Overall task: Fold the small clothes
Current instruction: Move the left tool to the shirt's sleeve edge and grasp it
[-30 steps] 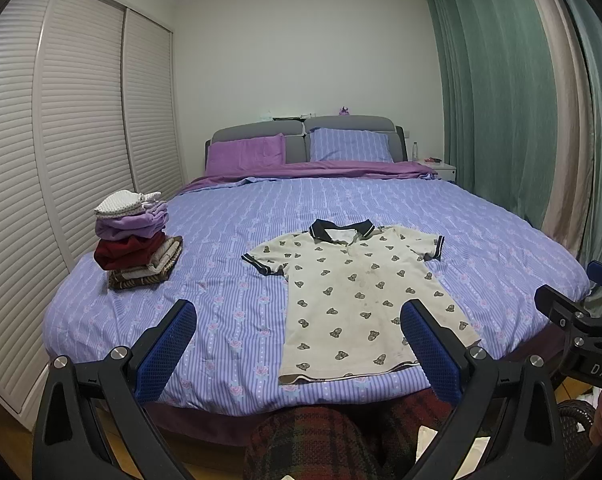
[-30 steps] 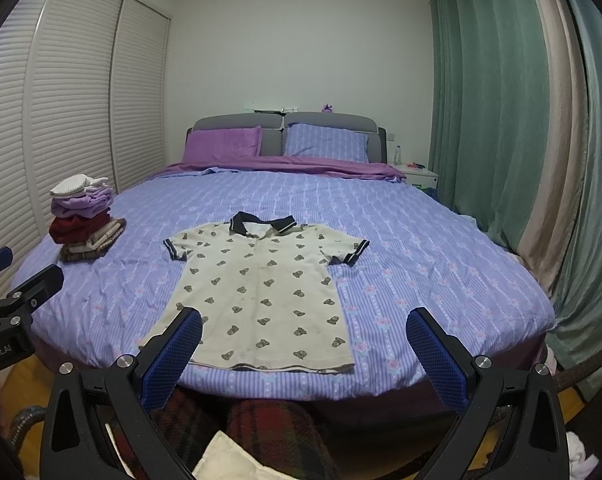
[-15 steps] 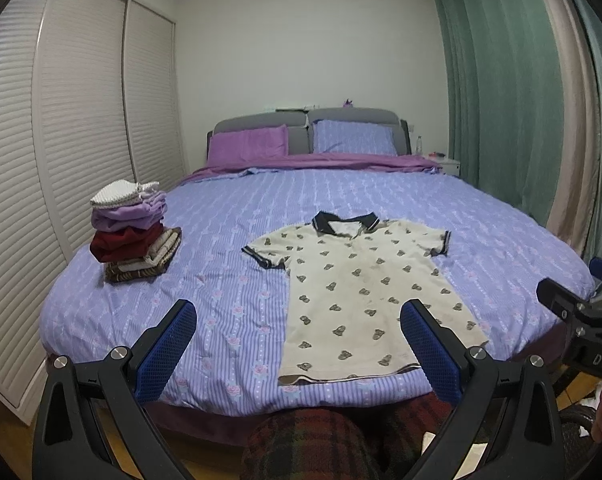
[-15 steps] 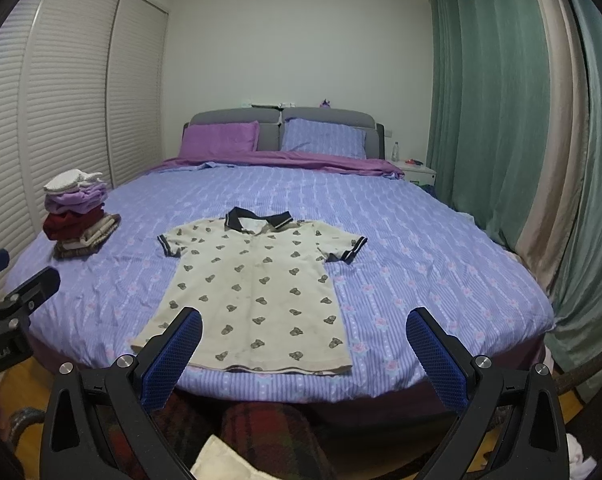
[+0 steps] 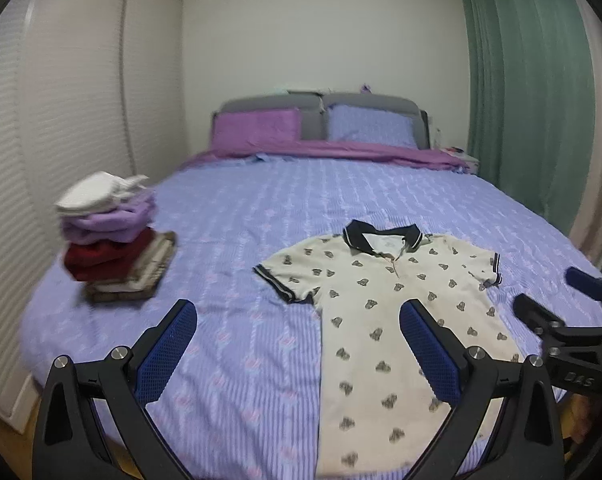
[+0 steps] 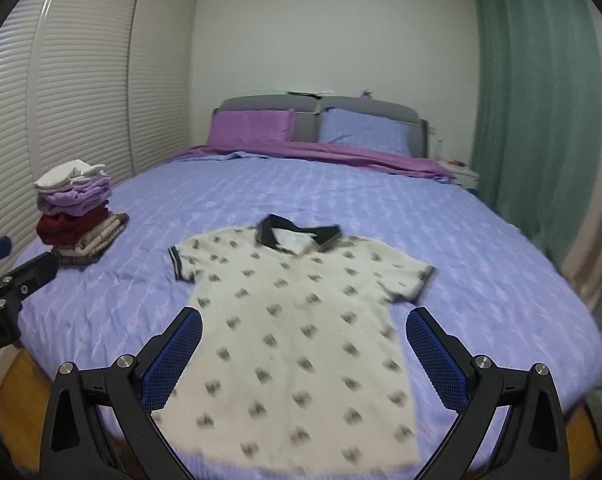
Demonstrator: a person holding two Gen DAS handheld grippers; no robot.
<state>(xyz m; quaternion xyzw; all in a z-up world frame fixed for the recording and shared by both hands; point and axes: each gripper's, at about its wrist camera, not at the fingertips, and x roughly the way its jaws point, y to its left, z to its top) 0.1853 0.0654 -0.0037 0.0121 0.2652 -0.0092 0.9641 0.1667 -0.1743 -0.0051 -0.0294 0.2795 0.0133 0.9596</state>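
The left gripper (image 5: 297, 320) and right gripper (image 6: 303, 328) are hovering with fingers spread, gripping nothing; the shirt (image 6: 301, 320) is lying flat ahead of the right fingers. The stack of clothes (image 5: 113, 240) is sitting left of the left fingers.

Soft matt cloth shirt (image 6: 297, 328) lies on the striped cotton-look bedspread (image 6: 441, 248); gripper pads (image 6: 435, 356) textured blue, frames matt black plastic.

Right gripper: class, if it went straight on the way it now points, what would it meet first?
Probably the cream polo shirt spread flat on the bed; the open right gripper frames its lower half, though depth is unclear.
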